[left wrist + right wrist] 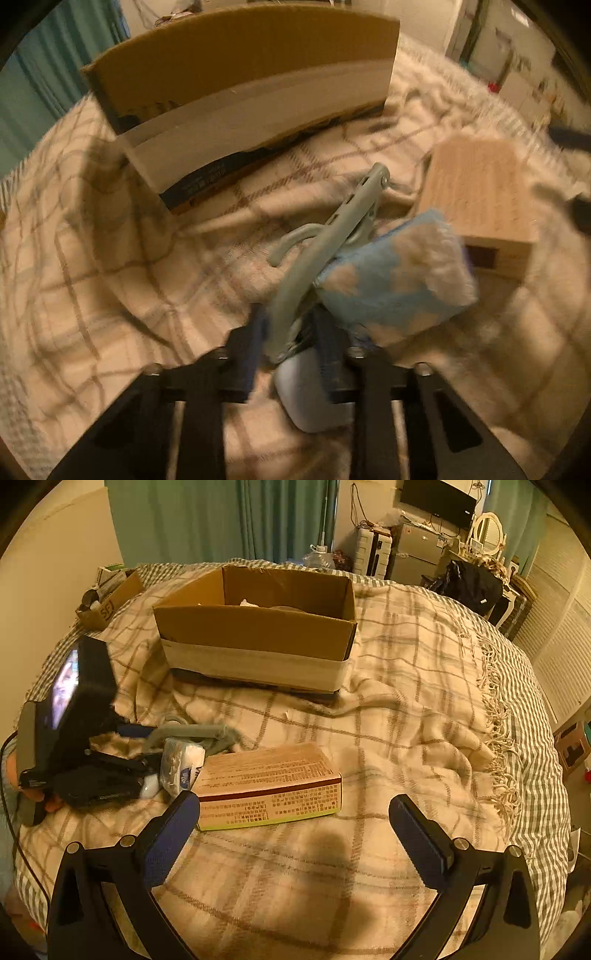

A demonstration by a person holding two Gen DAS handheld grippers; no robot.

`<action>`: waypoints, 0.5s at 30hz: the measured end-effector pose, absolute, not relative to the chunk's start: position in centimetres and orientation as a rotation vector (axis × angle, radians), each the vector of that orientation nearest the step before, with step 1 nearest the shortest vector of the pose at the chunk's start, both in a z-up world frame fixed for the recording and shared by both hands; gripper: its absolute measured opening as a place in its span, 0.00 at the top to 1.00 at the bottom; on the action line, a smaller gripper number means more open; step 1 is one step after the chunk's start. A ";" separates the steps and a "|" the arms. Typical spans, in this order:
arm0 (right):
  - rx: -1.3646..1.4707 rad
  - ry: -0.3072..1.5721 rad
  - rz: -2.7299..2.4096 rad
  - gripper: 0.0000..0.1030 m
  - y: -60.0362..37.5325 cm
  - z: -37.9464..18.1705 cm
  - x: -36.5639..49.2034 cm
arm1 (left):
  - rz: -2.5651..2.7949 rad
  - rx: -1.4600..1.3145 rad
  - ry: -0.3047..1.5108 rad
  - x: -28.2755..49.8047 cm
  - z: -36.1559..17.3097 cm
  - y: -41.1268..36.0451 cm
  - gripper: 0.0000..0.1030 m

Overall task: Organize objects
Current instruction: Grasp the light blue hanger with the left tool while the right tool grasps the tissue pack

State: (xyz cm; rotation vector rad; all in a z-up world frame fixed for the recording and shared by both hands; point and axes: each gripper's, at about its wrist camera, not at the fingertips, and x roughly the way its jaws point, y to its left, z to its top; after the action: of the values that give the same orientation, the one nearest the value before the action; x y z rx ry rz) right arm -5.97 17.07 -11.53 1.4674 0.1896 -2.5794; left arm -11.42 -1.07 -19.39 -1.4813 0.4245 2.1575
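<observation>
My left gripper (291,328) is shut on a grey hook-shaped hanger clip (325,236), just above the plaid blanket; the clip also shows in the right wrist view (195,734). A blue-and-white tissue pack (395,277) lies against it, beside a flat printed carton (480,192). A small white object (314,391) lies under my left fingers. An open cardboard box (258,635) stands further back on the bed. My right gripper (295,819) is open and empty, hovering near the carton (269,782). The left gripper (92,768) shows at the left of that view.
The plaid blanket (406,686) covers a round bed with a fringe at the right edge. A small cardboard box (110,594) sits at the far left. Curtains, a fridge and furniture stand beyond the bed.
</observation>
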 end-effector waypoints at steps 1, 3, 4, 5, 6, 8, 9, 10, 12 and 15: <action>1.469 0.195 -2.580 0.00 16.8 -11.6 -6.1 | 2.157 -1.476 0.391 -11.2 -19.1 -1.4 0.85; 1.467 0.205 -2.578 0.00 16.3 -11.6 -6.2 | 2.166 -1.481 0.347 -10.6 -18.7 -2.0 0.87; 1.463 0.212 -2.575 0.00 15.9 -11.6 -6.2 | 2.178 -1.485 0.342 -10.3 -18.5 -2.1 0.88; 1.457 0.222 -2.568 0.00 15.5 -11.6 -6.1 | 2.184 -1.487 0.338 -10.0 -18.3 -2.1 0.90; 1.453 0.233 -2.562 0.00 15.1 -11.6 -6.1 | 2.190 -1.479 0.321 -9.5 -17.9 -2.1 0.91; 1.449 0.254 -2.552 0.00 14.4 -11.6 -5.9 | 2.171 -1.450 0.267 -8.7 -17.1 -2.1 0.92; 1.449 0.261 -2.550 0.00 14.2 -11.5 -5.9 | 2.170 -1.431 0.274 -8.1 -16.7 -1.7 0.92; 1.449 0.268 -2.548 0.00 13.9 -11.6 -5.9 | 2.178 -1.420 0.314 -7.9 -16.6 -1.4 0.92; 1.449 0.274 -2.547 0.00 13.5 -11.5 -5.9 | 2.218 -1.415 0.430 -8.2 -17.1 -0.3 0.92; 1.444 0.295 -2.550 0.00 13.1 -11.4 -5.6 | 2.286 -1.478 0.483 -9.8 -18.3 -0.1 0.89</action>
State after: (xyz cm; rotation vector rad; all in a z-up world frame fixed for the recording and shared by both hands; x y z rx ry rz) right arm -5.58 13.09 -11.36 1.4440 0.2950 -2.5504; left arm -9.77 -0.08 -18.29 -1.4782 0.4830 2.2858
